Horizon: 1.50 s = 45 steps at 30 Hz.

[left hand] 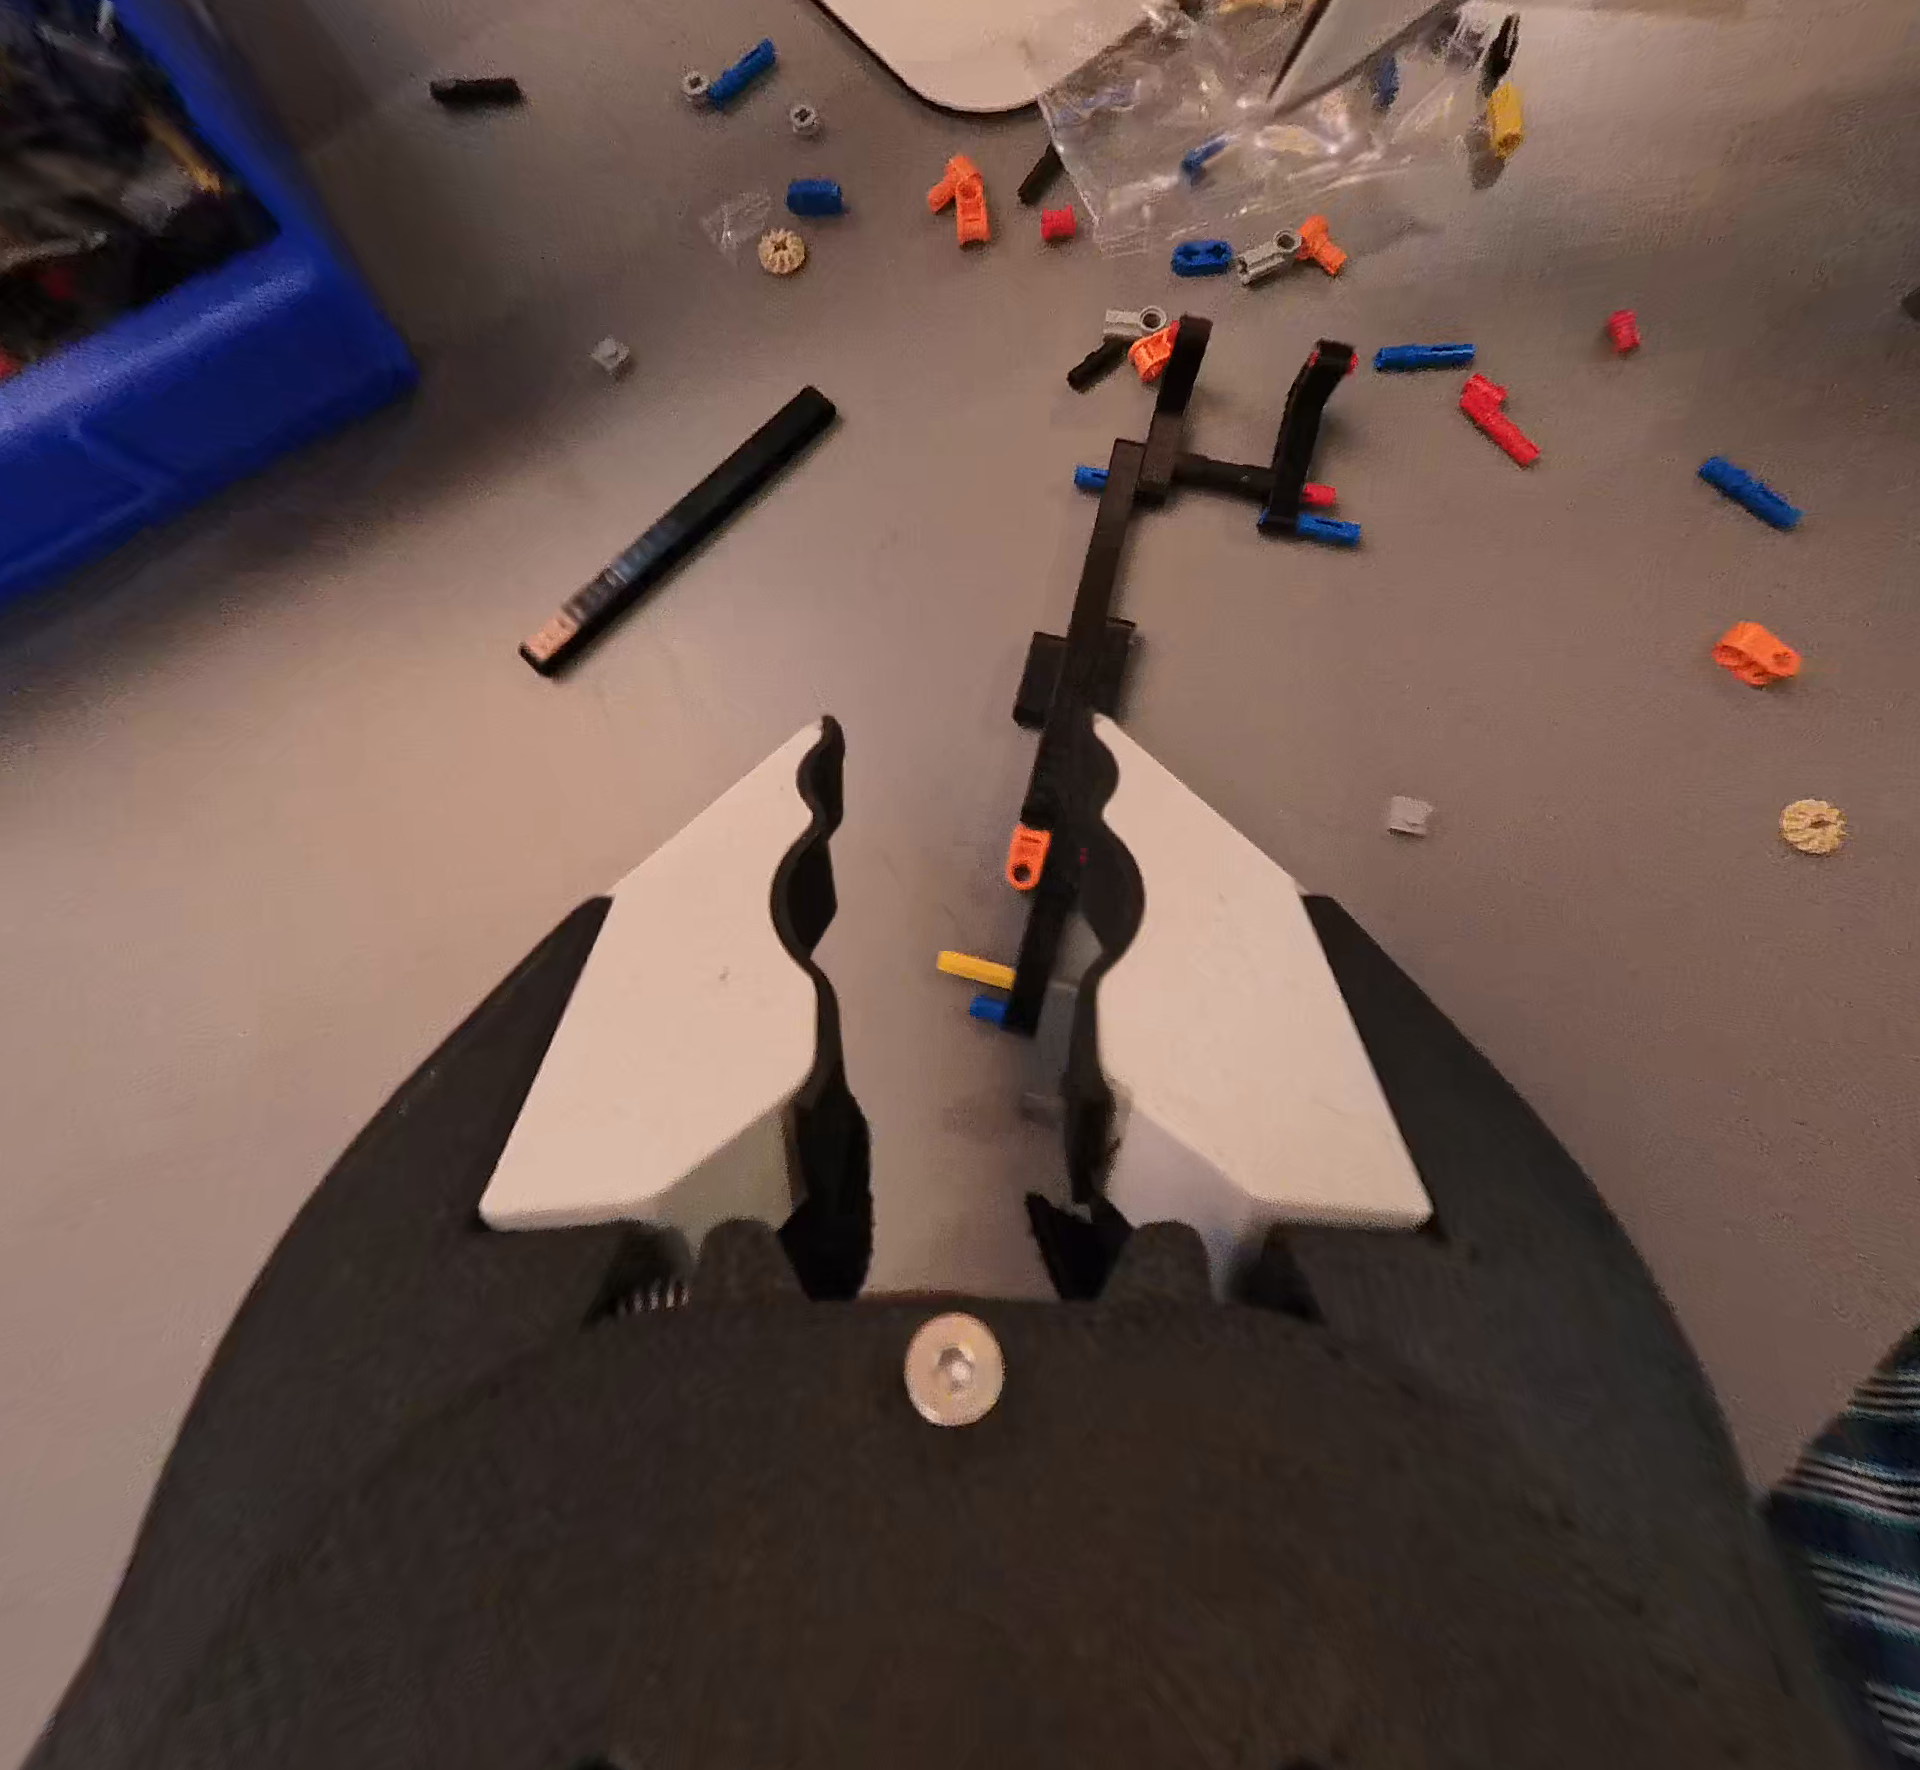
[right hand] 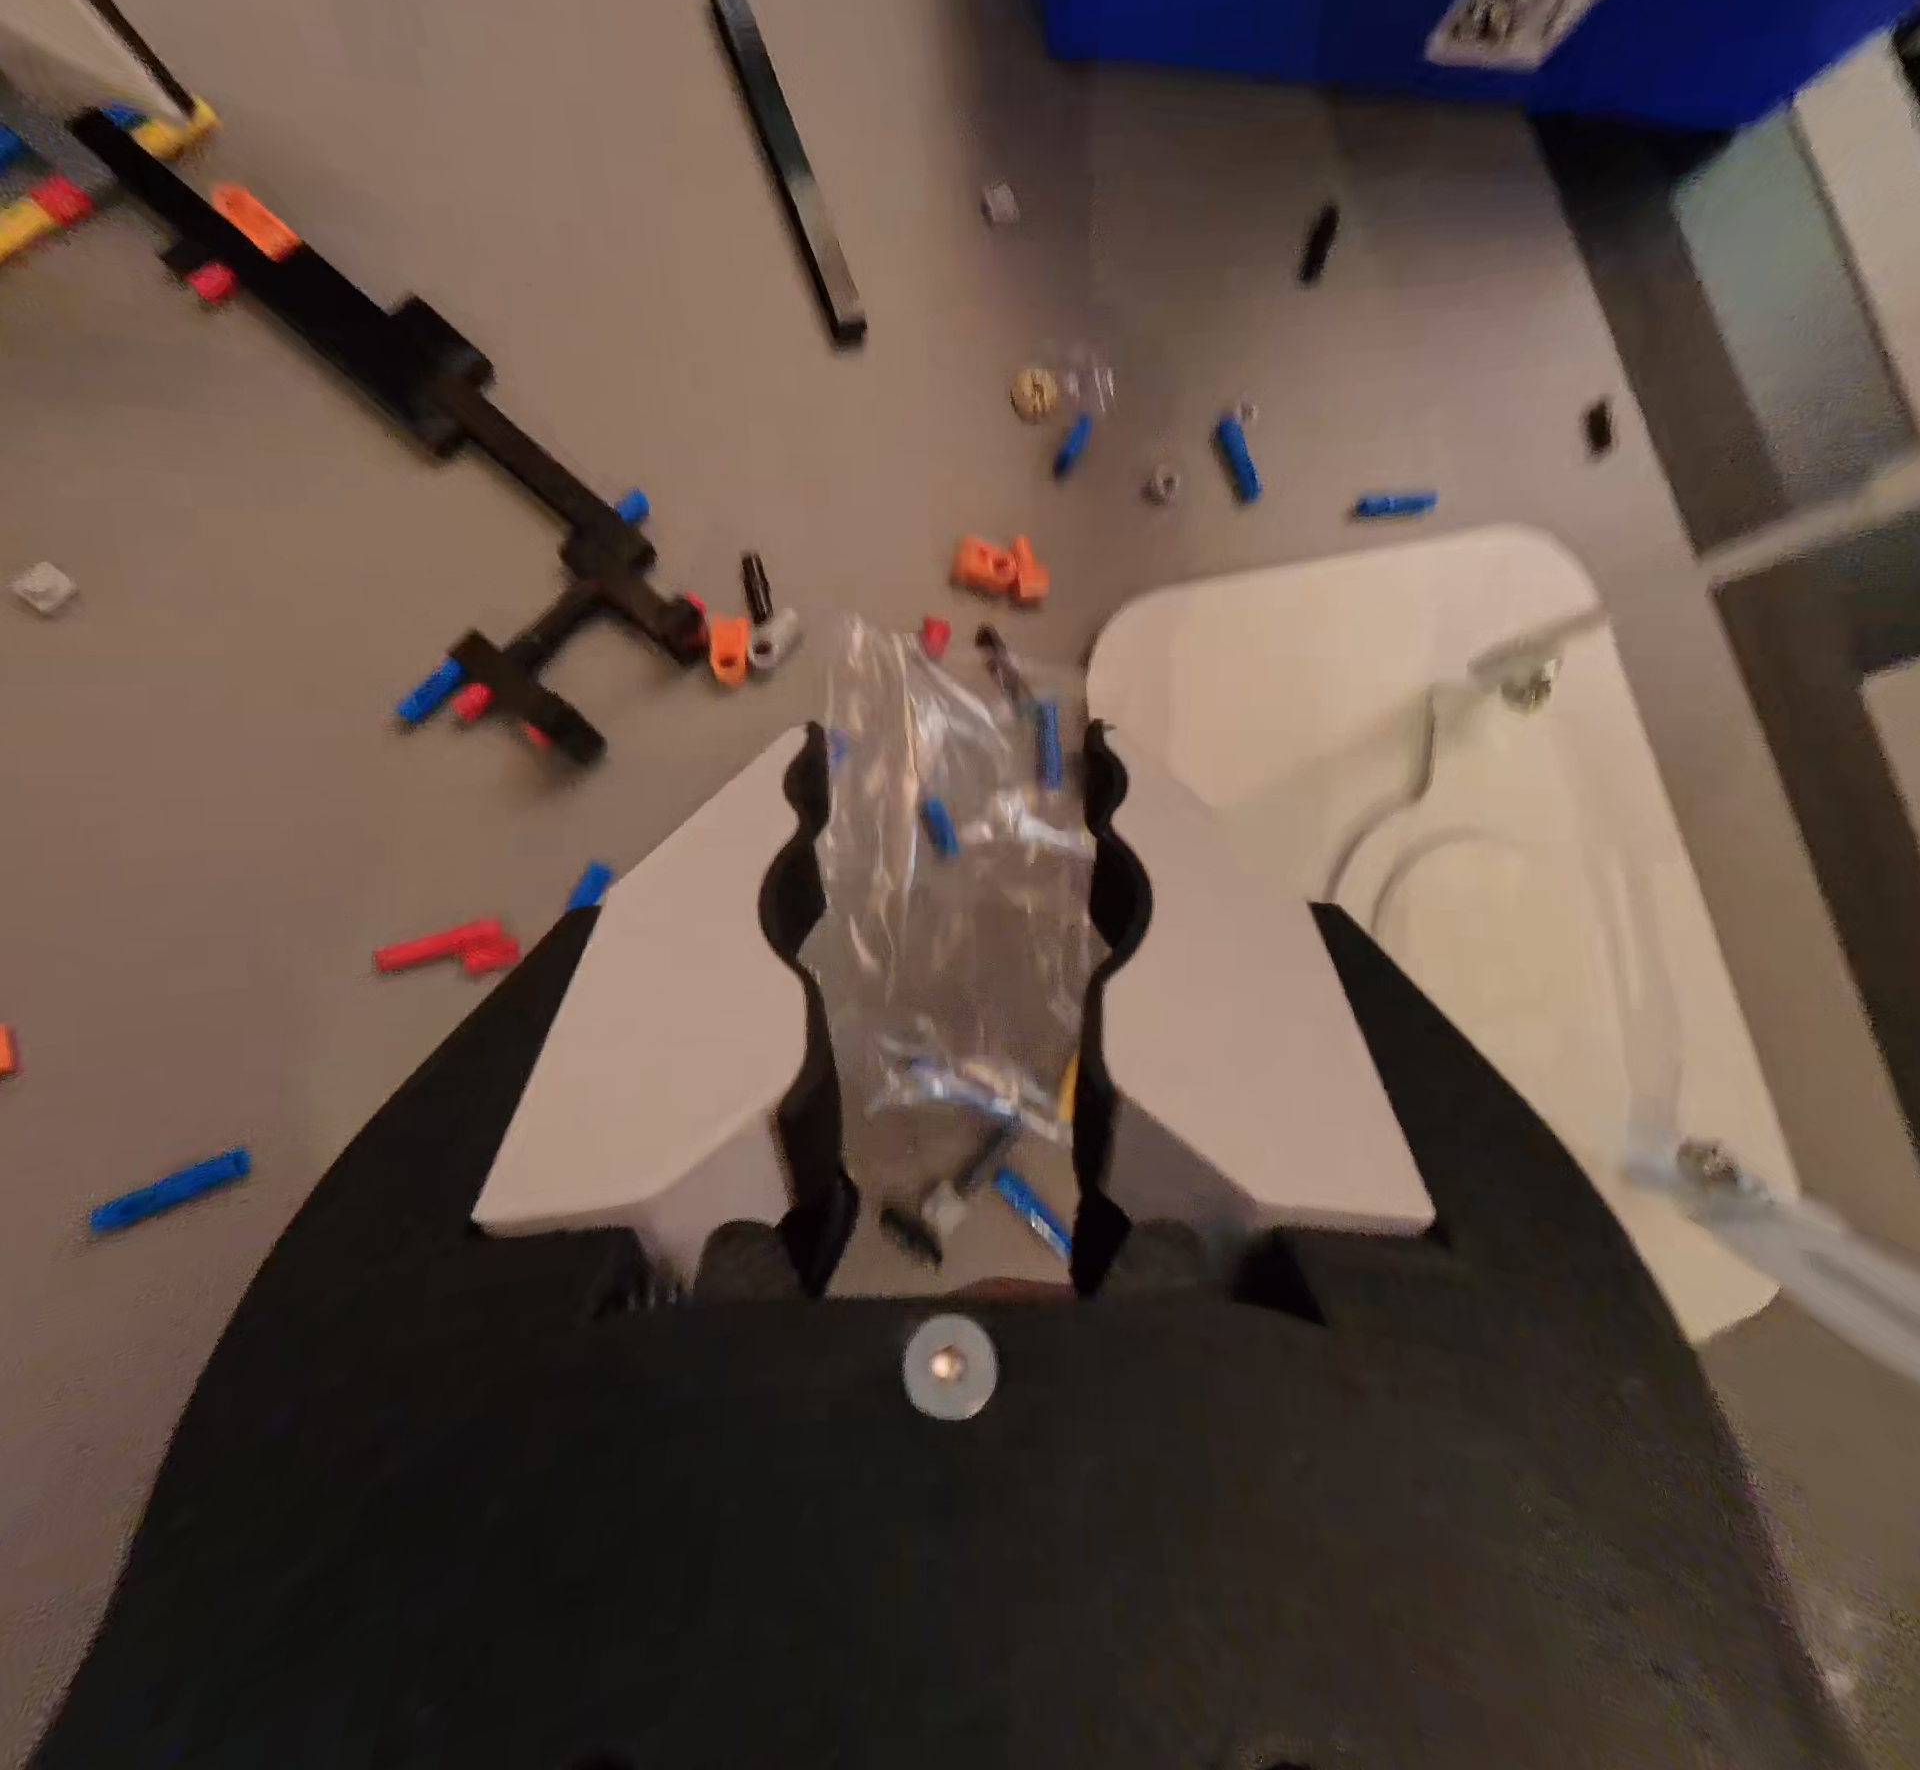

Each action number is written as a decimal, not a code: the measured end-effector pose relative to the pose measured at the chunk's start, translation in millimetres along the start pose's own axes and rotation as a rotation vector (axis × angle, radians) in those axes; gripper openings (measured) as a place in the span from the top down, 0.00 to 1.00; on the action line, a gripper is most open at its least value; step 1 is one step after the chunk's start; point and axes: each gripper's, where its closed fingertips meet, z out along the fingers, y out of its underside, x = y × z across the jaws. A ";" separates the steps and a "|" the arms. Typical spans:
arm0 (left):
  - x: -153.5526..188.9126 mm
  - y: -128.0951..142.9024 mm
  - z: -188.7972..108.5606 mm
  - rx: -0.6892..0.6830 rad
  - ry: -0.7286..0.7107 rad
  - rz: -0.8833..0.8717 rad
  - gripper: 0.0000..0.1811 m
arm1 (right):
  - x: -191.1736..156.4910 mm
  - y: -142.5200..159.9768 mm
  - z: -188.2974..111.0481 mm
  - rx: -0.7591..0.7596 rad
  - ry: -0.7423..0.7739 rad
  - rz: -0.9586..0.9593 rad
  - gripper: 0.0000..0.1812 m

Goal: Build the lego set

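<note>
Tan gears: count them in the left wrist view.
2: one tan gear near the blue pin at upper centre, another at the right edge. The bag could hide more.

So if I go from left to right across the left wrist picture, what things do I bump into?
Blue bin → long black beam → black lego frame being built → red L-shaped piece → orange connector → tan gear.
</note>
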 end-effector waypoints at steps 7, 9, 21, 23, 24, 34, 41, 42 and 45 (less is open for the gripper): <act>5.7 12.2 -20.8 0.081 -0.017 -0.087 0.77 | -1.5 -64.8 58.9 0.024 -0.059 -0.068 0.39; 6.1 13.0 -24.8 0.103 -0.006 -0.106 0.77 | 9.4 -80.1 76.8 0.032 -0.048 -0.046 0.46; -6.0 13.6 -33.7 0.167 0.005 -0.114 0.78 | 77.0 -85.3 145.5 -0.094 0.196 0.057 0.68; -7.4 14.2 -34.3 0.172 0.006 -0.116 0.78 | 84.9 -82.1 149.2 -0.098 0.229 0.094 0.74; -8.2 14.7 -34.6 0.173 0.008 -0.119 0.78 | 87.8 -81.2 150.2 -0.099 0.235 0.111 0.76; -15.0 15.9 -36.4 0.200 0.026 -0.159 0.78 | 106.2 -78.2 156.8 -0.079 0.276 0.194 0.88; -15.4 17.2 -36.2 0.195 0.025 -0.156 0.77 | 107.3 -77.2 159.6 -0.057 0.279 0.200 0.96; -15.4 17.7 -35.9 0.193 0.026 -0.158 0.77 | 107.4 -77.0 159.9 -0.054 0.277 0.201 0.97; -15.3 18.5 -34.8 0.189 0.028 -0.158 0.77 | 106.6 -76.1 159.6 -0.056 0.272 0.203 0.98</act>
